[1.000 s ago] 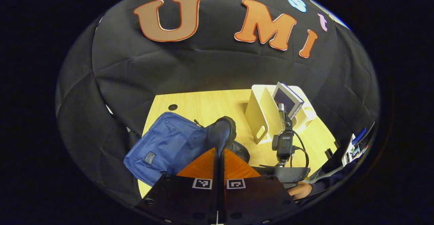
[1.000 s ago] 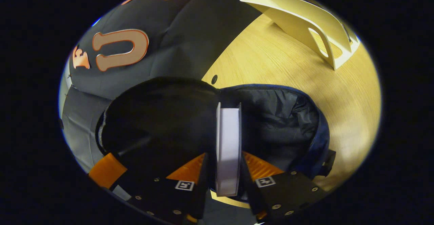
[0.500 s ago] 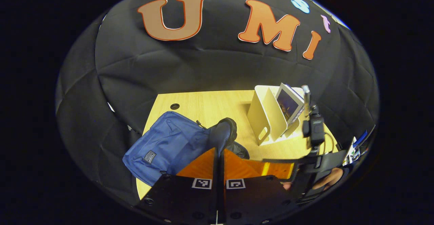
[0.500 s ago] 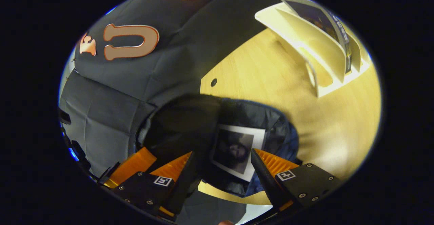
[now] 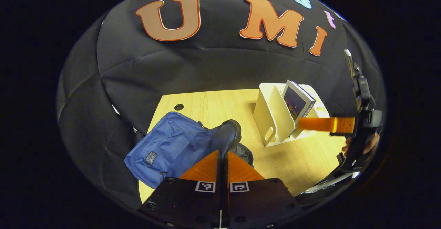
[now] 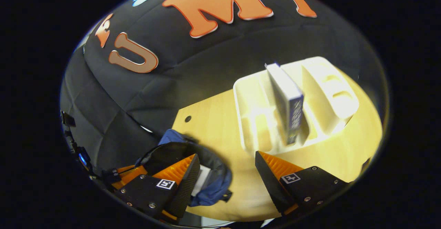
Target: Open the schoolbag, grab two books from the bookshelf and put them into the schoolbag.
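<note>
Blue schoolbag (image 5: 174,149) lay on the wooden table (image 5: 213,106), toward its left front part, flap lifted at the right end. Left gripper (image 5: 223,160) sat low over that lifted flap, fingers pressed together with the dark zippered edge rising just past their tips; looked clamped on the flap, though the contact itself was hidden. Cream bookshelf (image 5: 275,118) stood to the right on the table, well apart from the bag. One book (image 5: 298,101) leaned tilted in a middle slot of it.

Seen from the left gripper view: the other gripper far right, held by a hand (image 5: 367,146), one finger stretched toward the bookshelf, just in front of the book.

Seen from the right gripper view: right gripper (image 6: 227,168) with jaws spread wide, nothing between them. Bookshelf (image 6: 251,118) ahead, book (image 6: 287,101) upright-tilted between two dividers, spine facing the camera. Schoolbag (image 6: 210,184) open at lower left, beside the left finger (image 6: 182,173); a pale book (image 6: 201,180) inside the dark mouth, partly hidden by that finger.
</note>
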A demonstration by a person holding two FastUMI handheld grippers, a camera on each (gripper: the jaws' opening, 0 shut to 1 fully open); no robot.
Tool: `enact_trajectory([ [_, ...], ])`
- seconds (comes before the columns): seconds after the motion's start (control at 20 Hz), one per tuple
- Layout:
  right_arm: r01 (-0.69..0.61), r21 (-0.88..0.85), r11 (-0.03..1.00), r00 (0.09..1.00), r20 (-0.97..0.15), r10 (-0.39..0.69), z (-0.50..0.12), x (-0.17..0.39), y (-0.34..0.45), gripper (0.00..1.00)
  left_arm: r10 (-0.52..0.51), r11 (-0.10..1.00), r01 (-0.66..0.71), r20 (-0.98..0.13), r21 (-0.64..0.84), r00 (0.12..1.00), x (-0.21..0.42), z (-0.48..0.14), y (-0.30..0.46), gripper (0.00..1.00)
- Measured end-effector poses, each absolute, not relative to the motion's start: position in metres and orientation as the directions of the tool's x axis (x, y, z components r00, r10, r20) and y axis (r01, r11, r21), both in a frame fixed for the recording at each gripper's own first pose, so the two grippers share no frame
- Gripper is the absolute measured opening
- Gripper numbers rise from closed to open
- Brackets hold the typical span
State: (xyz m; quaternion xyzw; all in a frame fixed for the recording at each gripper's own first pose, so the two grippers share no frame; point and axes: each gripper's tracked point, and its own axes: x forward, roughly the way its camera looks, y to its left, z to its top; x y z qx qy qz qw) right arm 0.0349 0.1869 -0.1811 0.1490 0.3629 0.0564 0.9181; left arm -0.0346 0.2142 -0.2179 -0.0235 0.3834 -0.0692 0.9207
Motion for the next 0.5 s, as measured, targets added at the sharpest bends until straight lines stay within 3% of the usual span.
enact_trajectory([
  [0.25, -0.008, 0.094, 0.996, 0.728, -0.682, 0.07, -0.148, 0.064, 0.119, 0.97, -0.111, 0.994, 0.089, -0.699, -0.067, 0.706, -0.038, -0.216, 0.215, 0.01],
  [0.5, -0.016, 0.078, 0.997, 0.603, -0.794, 0.072, -0.158, 0.083, 0.094, 0.97, -0.103, 0.994, 0.052, -0.696, -0.093, 0.711, -0.044, -0.22, 0.211, 0.01],
])
